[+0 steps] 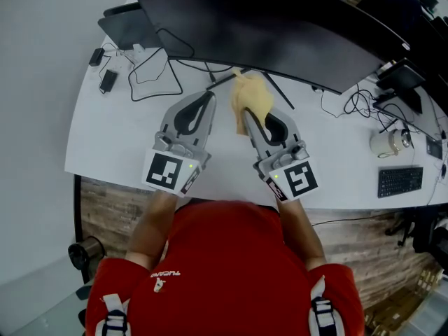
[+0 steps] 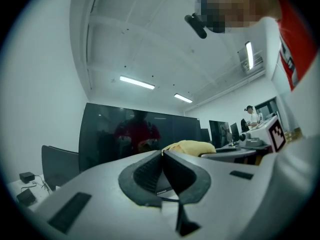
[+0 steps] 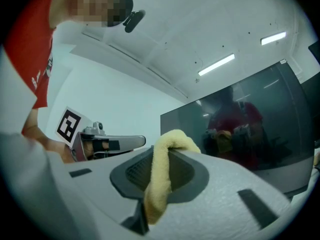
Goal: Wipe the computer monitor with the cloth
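The right claw (image 3: 167, 146) pinches a yellow cloth (image 3: 159, 184), held just short of the dark monitor (image 1: 280, 26) ahead. Beside it, the left claw (image 2: 161, 154) is pressed together, empty, above the white tabletop (image 1: 119, 138). White lettering on the red shirt (image 1: 224, 271) is too small to read.

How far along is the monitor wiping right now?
Done: the yellow cloth is picked up and clamped in the right tongs. In hand: it is held up in front of the dark monitor, apparently short of the screen. Left: the wiping itself; no contact shows yet. The left tongs are shut and empty.
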